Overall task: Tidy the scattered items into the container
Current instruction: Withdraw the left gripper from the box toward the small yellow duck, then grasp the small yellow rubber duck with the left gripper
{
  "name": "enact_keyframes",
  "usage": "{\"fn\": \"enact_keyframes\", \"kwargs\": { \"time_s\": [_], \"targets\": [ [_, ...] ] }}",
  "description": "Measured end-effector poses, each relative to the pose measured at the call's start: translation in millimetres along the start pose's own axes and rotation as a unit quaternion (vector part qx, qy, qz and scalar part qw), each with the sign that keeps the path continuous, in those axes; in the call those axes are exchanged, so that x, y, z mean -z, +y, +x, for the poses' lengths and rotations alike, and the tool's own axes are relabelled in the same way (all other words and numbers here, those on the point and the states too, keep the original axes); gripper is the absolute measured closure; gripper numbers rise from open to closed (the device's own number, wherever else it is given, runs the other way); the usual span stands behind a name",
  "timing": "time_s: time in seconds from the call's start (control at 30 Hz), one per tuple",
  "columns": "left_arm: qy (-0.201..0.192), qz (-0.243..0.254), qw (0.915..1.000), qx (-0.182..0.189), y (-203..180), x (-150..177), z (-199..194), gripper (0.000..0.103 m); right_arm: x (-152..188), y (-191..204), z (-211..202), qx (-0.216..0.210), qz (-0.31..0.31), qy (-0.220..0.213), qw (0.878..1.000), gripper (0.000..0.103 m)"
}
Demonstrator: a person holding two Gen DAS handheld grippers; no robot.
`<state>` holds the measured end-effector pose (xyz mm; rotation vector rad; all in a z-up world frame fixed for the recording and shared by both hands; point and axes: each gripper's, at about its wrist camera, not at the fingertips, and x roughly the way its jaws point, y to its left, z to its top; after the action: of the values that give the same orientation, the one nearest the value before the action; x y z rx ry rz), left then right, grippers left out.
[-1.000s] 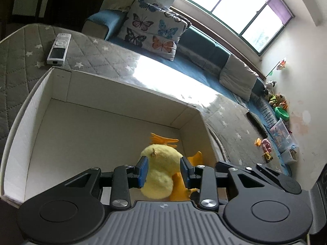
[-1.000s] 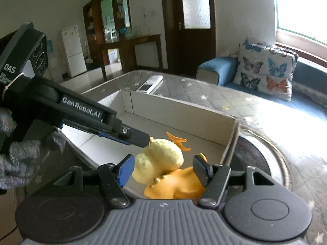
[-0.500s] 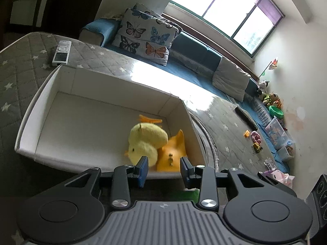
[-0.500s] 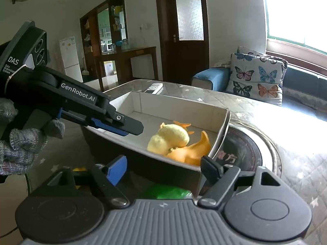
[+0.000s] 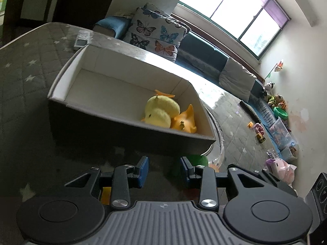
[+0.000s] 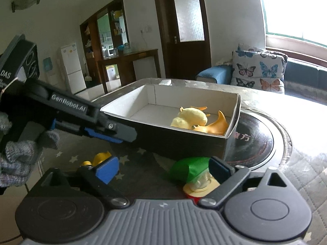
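Box [image 5: 61,94] hides green toy [image 5: 199,159].

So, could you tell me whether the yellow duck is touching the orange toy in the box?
Touching: the left wrist view shows the duck pressed against the orange toy, with no gap.

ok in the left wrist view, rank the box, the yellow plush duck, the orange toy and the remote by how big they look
1. box
2. yellow plush duck
3. orange toy
4. remote

The orange toy is partly hidden behind the duck and the box wall, and the remote lies farther from the camera, so the last two ranks are unsure.
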<state>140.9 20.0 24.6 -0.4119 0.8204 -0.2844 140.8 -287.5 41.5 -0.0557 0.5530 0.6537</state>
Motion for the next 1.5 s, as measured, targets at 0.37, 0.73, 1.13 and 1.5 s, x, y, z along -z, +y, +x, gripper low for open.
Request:
{"fn": "enact_keyframes", "kwargs": {
  "time_s": [0.37,0.73,1.13,1.5],
  "targets": [
    [-0.015,-0.021,0.9994,-0.025,22,34,-31,0.066,7,17,-3,-0.017,-0.008,-0.015,1.0,0.0],
    [-0.026,-0.03,0.9976,-0.057,38,51,-48,0.066,18,32,20,-0.05,-0.013,0.024,0.998,0.0],
    [-0.031,-0.051,0.9957,-0.071,57,61,-58,0.067,18,54,44,-0.081,-0.047,0.055,0.994,0.0],
    [-0.03,-0.052,0.9961,-0.065,65,57,-56,0.066,14,76,66,-0.097,-0.082,0.063,0.99,0.0]
  ]
}}
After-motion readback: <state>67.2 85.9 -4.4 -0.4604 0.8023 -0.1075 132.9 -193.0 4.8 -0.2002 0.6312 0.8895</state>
